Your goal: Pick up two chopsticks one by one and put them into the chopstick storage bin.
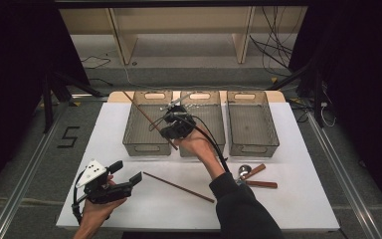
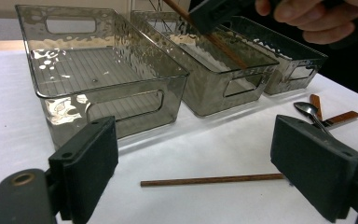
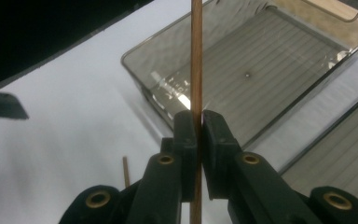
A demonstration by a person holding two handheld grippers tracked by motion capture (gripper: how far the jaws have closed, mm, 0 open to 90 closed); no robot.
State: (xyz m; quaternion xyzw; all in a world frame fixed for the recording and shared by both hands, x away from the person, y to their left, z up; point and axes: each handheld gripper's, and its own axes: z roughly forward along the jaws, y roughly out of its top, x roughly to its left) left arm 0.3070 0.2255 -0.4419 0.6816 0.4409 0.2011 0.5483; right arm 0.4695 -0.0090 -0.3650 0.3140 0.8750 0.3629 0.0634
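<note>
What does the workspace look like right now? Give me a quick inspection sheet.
Surface: white table top, flat and dry.
Job's things: one brown chopstick clamped in the right gripper above the left bin; second chopstick lies on the table; middle bin and right bin stand beside it, all three in a row.
Clutter: spoon and two wooden-handled utensils at the near right.
Grippers: left gripper open, holding nothing.
Cables: black cable trails along the right forearm; loose wires on the floor behind.
Surroundings: wooden shelf unit behind the table.
</note>
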